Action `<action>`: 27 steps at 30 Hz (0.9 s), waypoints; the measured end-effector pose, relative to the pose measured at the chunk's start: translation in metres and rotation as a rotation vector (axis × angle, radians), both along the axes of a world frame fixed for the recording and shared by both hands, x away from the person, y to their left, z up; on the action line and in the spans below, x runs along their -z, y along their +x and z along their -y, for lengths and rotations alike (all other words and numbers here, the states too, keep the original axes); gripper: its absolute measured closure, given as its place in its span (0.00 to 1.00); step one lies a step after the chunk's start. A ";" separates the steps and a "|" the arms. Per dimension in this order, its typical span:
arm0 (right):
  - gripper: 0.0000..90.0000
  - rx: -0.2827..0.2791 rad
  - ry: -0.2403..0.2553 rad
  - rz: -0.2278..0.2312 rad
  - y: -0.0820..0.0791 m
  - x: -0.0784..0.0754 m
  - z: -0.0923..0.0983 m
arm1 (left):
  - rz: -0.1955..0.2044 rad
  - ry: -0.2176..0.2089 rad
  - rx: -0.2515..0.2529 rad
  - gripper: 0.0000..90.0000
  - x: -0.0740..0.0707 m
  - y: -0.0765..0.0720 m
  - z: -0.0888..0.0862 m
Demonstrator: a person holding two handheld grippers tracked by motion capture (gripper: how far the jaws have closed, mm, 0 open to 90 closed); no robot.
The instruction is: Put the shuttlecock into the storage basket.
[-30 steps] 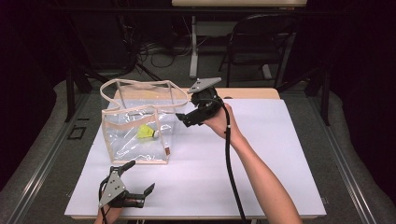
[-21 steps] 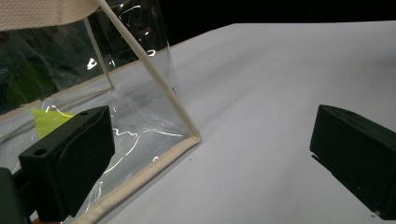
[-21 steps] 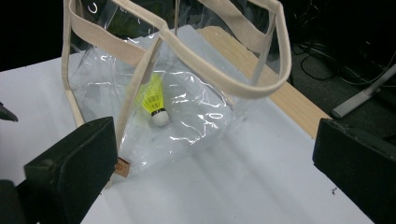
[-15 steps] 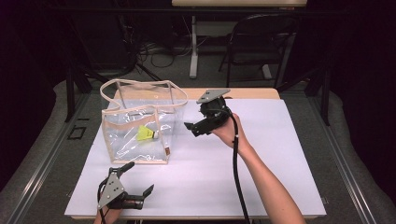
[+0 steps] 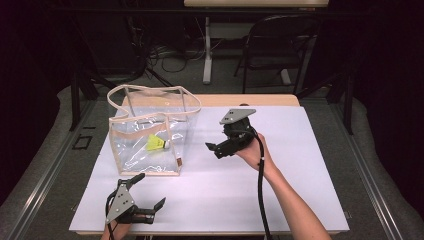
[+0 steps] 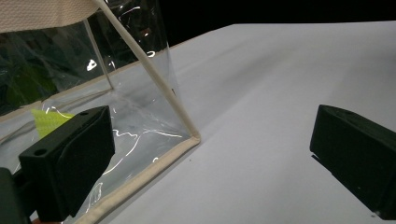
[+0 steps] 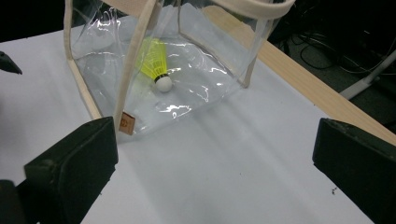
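A clear plastic tote bag (image 5: 150, 131) with beige trim and handles stands upright on the left of the white table (image 5: 300, 165). A yellow shuttlecock (image 5: 156, 144) with a white cork lies on the bag's floor, also seen through the clear wall in the right gripper view (image 7: 156, 65). My right gripper (image 5: 216, 148) hovers above the table just right of the bag, open and empty, jaws pointing at the bag. My left gripper (image 5: 149, 191) rests near the front edge below the bag, open and empty. The bag's front corner (image 6: 187, 135) sits between its jaws' line of sight.
A wooden strip (image 5: 240, 100) runs along the table's far edge. Beyond it stand a dark chair (image 5: 280, 45) and a table leg with cables on the floor. White tabletop stretches to the right of my right forearm (image 5: 290, 200).
My right gripper has drawn back rightwards and down, away from the bag's top opening. The left gripper has shifted only slightly near the front edge.
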State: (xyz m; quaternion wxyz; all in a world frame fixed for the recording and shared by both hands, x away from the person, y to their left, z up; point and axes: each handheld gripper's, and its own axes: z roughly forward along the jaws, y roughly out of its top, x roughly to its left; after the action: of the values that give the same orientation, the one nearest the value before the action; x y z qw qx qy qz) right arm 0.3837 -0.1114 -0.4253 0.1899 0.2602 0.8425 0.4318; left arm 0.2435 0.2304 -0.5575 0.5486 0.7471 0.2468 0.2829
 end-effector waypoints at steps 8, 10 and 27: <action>0.00 -0.002 0.001 -0.005 -0.012 0.012 0.007 | 0.002 0.000 -0.002 0.00 0.000 0.000 0.000; 0.00 0.000 0.002 -0.006 -0.015 0.015 0.009 | 0.001 -0.002 -0.003 0.00 0.000 -0.001 -0.001; 0.00 0.015 0.004 -0.007 -0.039 0.036 0.026 | 0.003 -0.004 -0.004 0.00 -0.001 -0.001 -0.001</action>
State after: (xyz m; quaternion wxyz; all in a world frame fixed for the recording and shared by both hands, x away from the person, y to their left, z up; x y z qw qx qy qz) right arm 0.3452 -0.1373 -0.4609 0.1898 0.2685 0.8403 0.4311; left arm 0.2423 0.2312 -0.5569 0.5497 0.7451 0.2480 0.2850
